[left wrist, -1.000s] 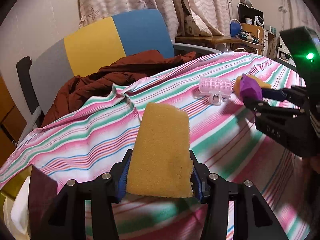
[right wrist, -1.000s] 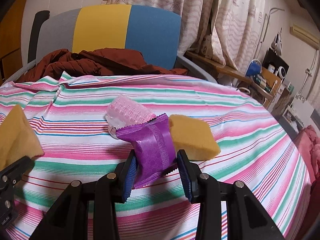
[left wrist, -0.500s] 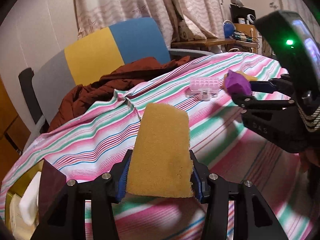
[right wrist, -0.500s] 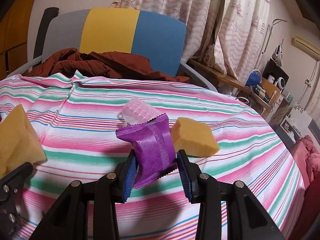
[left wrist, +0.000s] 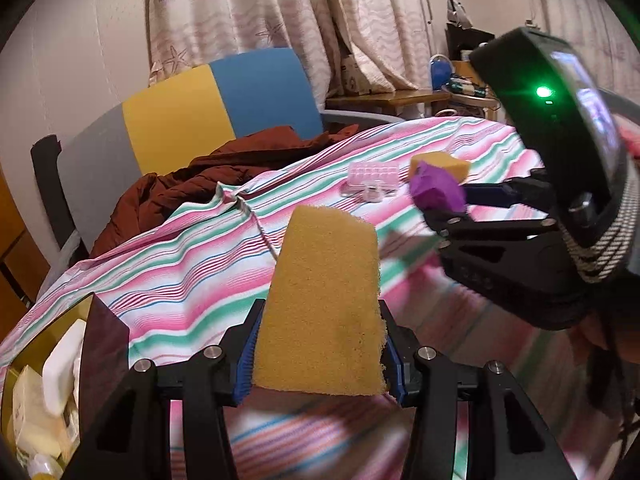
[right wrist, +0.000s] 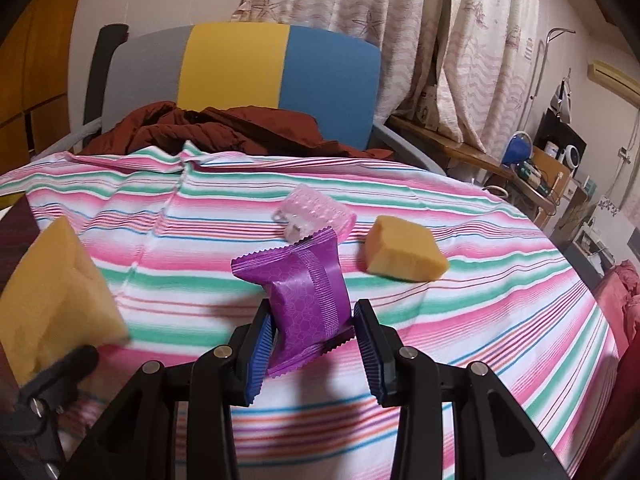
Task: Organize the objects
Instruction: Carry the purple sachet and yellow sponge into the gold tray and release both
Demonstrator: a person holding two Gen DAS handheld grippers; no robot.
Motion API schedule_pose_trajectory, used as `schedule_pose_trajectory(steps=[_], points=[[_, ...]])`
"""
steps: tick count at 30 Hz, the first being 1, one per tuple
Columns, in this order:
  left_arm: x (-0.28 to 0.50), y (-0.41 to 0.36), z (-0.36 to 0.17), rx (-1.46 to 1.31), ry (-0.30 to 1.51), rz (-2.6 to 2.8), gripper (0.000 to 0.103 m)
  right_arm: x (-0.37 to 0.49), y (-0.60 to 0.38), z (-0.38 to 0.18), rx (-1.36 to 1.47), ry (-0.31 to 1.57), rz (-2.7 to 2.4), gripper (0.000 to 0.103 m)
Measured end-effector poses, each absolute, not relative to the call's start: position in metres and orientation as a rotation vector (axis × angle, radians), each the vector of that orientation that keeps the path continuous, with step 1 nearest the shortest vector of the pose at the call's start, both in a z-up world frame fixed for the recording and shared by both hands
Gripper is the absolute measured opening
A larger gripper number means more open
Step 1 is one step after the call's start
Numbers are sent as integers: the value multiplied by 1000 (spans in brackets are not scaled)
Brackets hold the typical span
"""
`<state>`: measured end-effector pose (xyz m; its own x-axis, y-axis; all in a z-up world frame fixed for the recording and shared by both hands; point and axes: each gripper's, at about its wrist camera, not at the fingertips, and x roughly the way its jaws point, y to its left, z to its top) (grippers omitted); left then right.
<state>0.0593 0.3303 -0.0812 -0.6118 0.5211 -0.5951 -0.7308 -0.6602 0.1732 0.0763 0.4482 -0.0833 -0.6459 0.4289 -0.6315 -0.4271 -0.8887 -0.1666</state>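
Bedroom-ish setup here: a table under a pink, green and white striped cloth (right wrist: 460, 300), starfish-print curtains (right wrist: 400, 12) behind, and a grey/yellow/blue chair (right wrist: 240, 68) with a rust-brown jacket (right wrist: 224, 128) dumped on it. The left gripper (left wrist: 320, 354) is clamped on a yellow sponge (left wrist: 326, 304), a porous wedge standing upright between the blue pads, up off the cloth. The right gripper (right wrist: 312, 338) pinches a glossy purple snack packet (right wrist: 306, 300) with zigzag-cut ends and a hexagon print, also lifted clear. Lying on the cloth, further back: a second yellow sponge (right wrist: 404, 254) and, just beside it, a clear pink hair clip (right wrist: 316, 216). An open box (left wrist: 44, 380) with pale items sits at the table's left edge.
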Motion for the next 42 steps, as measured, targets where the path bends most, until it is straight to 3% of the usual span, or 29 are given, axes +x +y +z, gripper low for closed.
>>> schedule_pose_trajectory(steps=[16,31,42], points=[[87,232,-44,-684,293,2263,52,105,395,-62,-996,341,2655,40],[55,96,-13,-718,93,2558,52,55,276,-21,-1082,269,3001,40],[6,3,-27,-903,-72,2747,53,30,199,-26,-1242,163,3137,40]])
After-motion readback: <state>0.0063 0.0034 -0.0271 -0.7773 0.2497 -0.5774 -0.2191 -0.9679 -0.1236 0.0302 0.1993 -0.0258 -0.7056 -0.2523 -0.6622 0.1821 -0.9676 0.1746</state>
